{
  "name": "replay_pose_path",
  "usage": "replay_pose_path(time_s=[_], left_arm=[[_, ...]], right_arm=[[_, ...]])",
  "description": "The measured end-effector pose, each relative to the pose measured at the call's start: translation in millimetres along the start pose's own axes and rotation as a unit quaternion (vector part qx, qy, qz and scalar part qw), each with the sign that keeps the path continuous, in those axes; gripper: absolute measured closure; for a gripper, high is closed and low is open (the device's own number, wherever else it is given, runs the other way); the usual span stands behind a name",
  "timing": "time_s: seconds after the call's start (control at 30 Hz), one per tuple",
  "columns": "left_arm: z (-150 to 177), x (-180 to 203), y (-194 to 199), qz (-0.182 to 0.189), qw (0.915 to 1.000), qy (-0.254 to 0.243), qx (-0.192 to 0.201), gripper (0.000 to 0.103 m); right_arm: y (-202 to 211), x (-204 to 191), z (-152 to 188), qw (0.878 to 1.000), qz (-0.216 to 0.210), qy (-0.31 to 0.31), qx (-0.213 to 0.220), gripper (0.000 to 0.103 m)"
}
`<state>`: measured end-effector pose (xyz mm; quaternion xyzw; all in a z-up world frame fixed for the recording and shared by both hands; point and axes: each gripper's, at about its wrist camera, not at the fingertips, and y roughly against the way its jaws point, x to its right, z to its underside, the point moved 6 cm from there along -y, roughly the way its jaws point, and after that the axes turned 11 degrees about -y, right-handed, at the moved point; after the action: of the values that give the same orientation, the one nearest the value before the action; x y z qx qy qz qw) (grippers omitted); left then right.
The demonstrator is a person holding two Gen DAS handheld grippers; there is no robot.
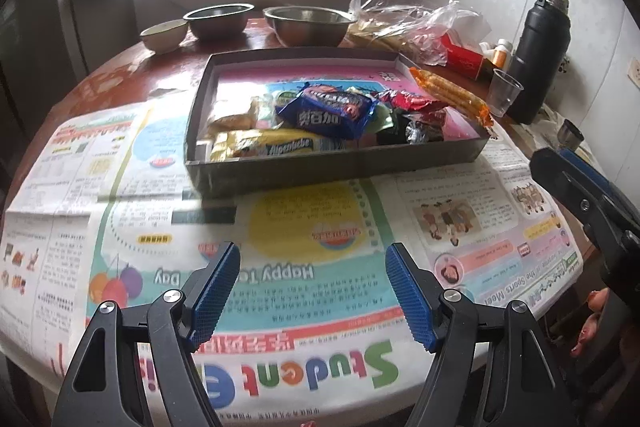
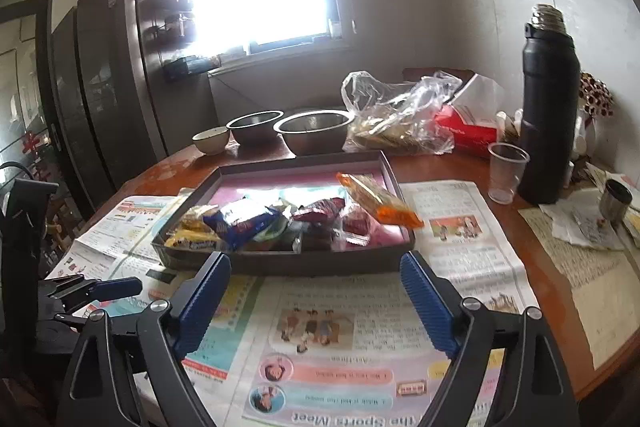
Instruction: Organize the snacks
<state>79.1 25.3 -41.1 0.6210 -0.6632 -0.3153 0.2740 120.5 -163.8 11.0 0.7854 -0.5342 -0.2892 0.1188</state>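
Nearest, the left hand-held gripper point(image 1: 312, 291) and right hand-held gripper point(image 2: 316, 301) hover with jaws apart, holding nothing, over the colourful newspaper point(image 1: 320, 211) on the counter. Beyond, the shallow dark cardboard tray point(image 1: 332, 163) holds wrapped snacks point(image 1: 332, 111); an orange packet point(image 1: 452, 95) leans on its right rim.

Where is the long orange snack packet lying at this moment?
In both wrist views the orange snack packet lies tilted across the right rim of the dark tray, beside the red wrappers, with the clear plastic cup further right.
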Motion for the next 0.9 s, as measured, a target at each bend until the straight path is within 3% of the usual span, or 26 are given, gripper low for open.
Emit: replay_pose_path(time_s=[0.17,0.53,0.9], left_arm=[[9.9,1.3,1.2,0.003,1.0000,0.006,-0.004,0.026],[16.4,1.4,10.9,-0.001,0.9999,0.010,0.014,0.026],[20.9,3.4,9.8,0.001,0.9999,0.010,0.010,0.026]], right_arm=[[5.9,-2.5,10.9,1.000,0.002,0.008,-0.008,0.003],[14.1,-16.4,35.6,0.999,0.013,0.036,-0.018,0.002],[14.9,-5.9,46.9,0.999,0.028,0.022,-0.024,0.002]])
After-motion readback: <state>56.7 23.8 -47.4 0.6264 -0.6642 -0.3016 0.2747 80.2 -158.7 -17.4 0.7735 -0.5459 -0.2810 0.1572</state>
